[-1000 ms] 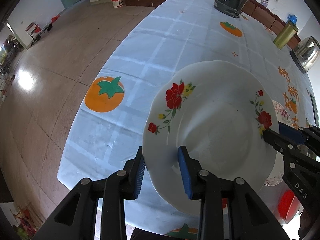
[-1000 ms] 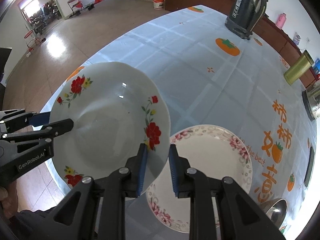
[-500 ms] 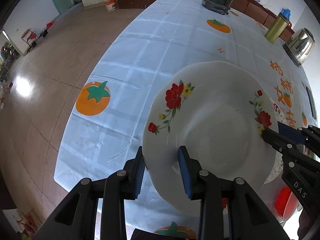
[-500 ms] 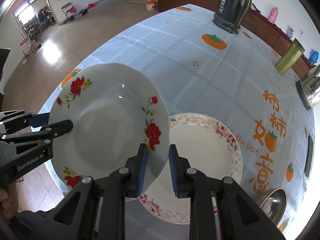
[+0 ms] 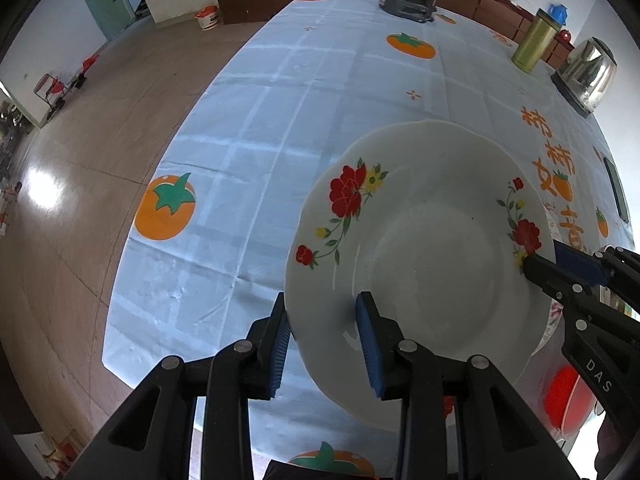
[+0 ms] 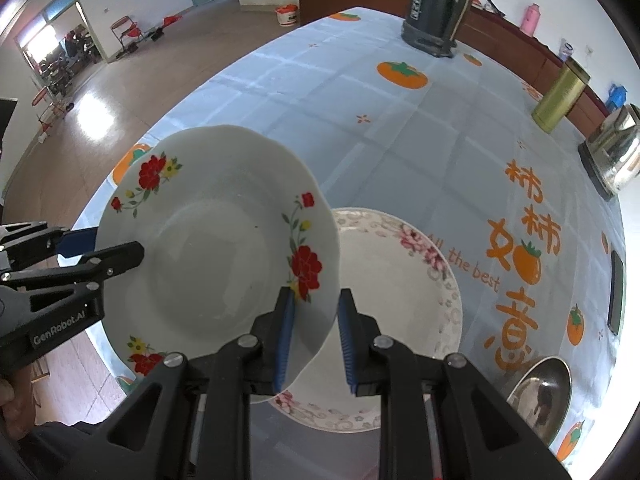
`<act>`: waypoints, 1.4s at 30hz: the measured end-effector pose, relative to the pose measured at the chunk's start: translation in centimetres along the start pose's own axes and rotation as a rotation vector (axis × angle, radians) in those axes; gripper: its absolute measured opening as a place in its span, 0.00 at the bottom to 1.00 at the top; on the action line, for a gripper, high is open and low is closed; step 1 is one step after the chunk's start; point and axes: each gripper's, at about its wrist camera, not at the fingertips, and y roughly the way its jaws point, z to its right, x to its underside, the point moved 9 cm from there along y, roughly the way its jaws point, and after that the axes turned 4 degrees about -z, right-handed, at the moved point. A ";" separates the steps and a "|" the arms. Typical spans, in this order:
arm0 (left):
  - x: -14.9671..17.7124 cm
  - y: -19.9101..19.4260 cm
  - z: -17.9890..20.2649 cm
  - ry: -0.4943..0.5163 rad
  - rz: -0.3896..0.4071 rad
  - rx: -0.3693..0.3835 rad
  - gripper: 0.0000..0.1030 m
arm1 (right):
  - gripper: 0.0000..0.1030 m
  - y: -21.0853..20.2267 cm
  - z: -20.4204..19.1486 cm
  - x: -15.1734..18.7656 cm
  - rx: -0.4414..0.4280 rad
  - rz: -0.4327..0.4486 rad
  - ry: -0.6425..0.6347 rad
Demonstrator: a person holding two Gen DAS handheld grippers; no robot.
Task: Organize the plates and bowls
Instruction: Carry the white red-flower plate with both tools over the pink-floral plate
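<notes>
A white plate with red flowers (image 5: 424,248) (image 6: 216,248) hangs in the air over the table's near edge, held from both sides. My left gripper (image 5: 322,308) is shut on its near rim and shows in the right wrist view as the left gripper (image 6: 120,250) at the plate's left edge. My right gripper (image 6: 316,296) is shut on the opposite rim, beside a red flower. From the left wrist camera the right gripper (image 5: 538,266) is at the plate's right edge. A second plate with a pink floral rim (image 6: 404,280) lies on the tablecloth, partly under the held plate.
The table wears a light blue cloth with orange fruit prints (image 5: 280,128). At the far end stand a dark thermos jug (image 6: 436,8), a gold canister (image 6: 560,96) and a steel kettle (image 6: 612,152). A steel bowl (image 6: 536,392) sits near right, a dark phone (image 6: 616,292) at the right edge.
Both grippers have carried the flowered plate sideways to the right over the table; the cloth and the far objects have slid left in both views. Both grips are unchanged.
</notes>
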 end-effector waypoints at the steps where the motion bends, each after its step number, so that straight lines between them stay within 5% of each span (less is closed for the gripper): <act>1: 0.0 0.0 0.2 0.004 0.001 0.001 0.34 | 0.21 -0.1 0.2 0.1 0.001 0.001 0.005; 42: -1.5 0.8 8.0 0.158 -0.004 0.030 0.34 | 0.21 -0.8 7.7 3.1 0.047 -0.003 0.146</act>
